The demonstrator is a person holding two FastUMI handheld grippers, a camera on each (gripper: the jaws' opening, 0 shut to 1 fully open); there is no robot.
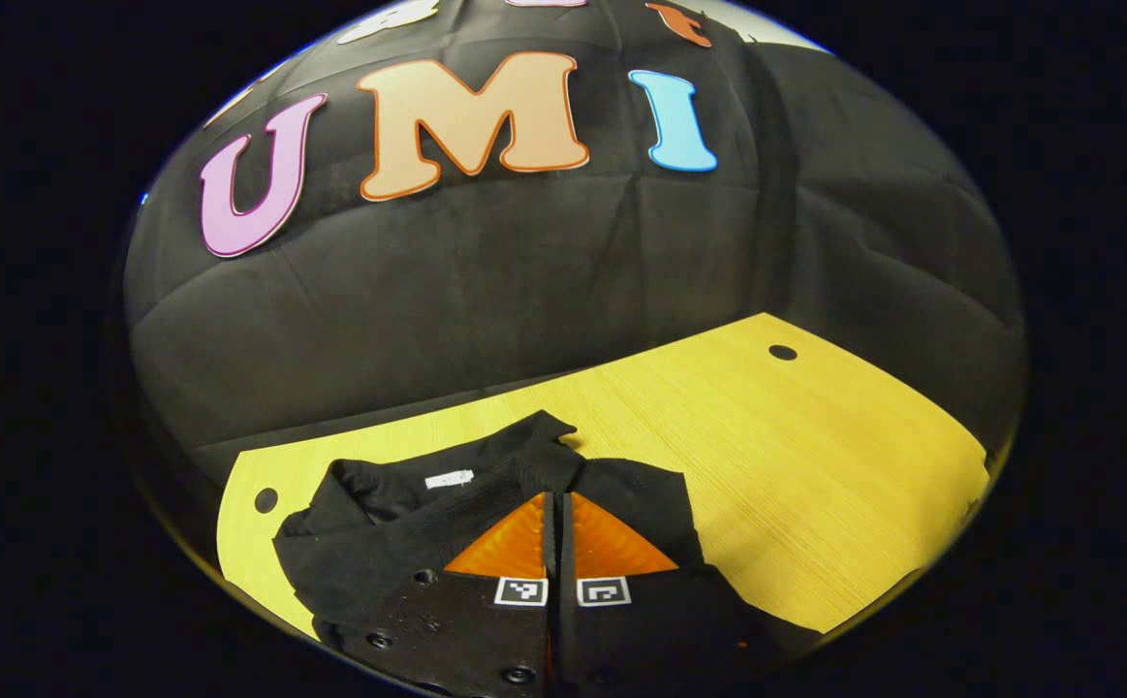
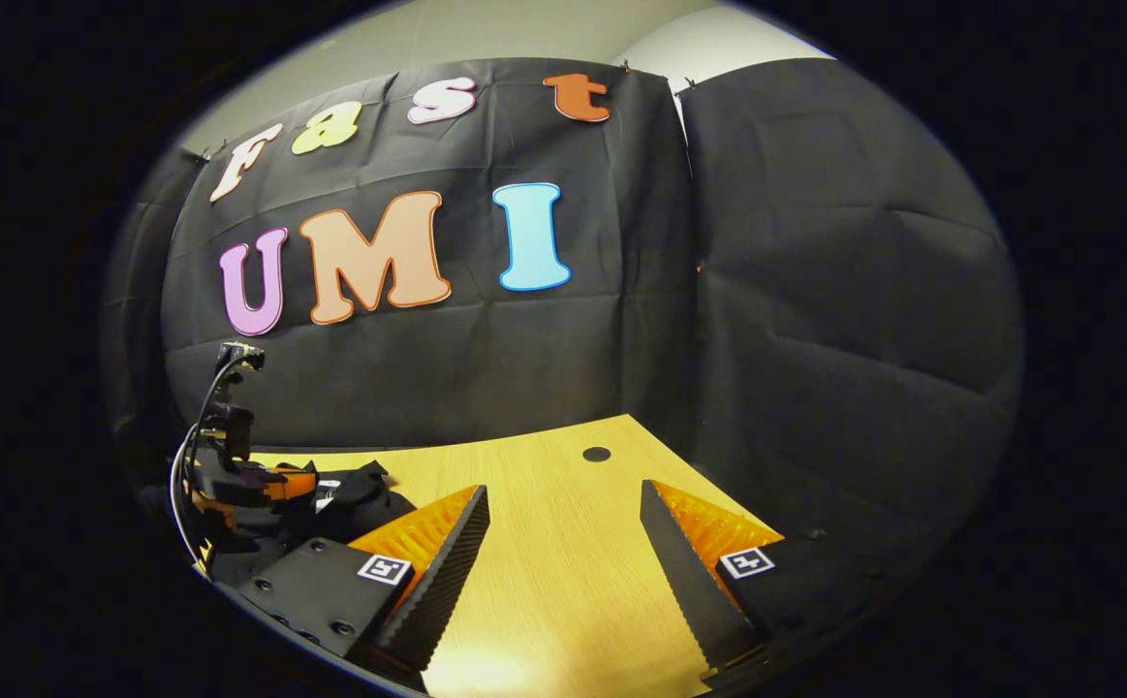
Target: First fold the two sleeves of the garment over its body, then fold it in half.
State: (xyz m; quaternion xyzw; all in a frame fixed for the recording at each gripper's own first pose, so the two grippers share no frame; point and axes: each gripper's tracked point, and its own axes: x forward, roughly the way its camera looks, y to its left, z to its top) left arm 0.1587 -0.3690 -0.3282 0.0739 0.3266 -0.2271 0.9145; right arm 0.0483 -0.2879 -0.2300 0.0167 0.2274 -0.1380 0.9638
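Left claw (image 1: 558,504), pressed together, pins the garment (image 1: 398,514) bunched at the counter (image 1: 815,465) edge; it probably steadies a fold. Your right claw (image 2: 563,543) waits spread, over bare wood.

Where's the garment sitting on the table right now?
In the left gripper view the black garment lies bunched at the table's near left end, under the left gripper; in the right gripper view it sits far left, beside that gripper.
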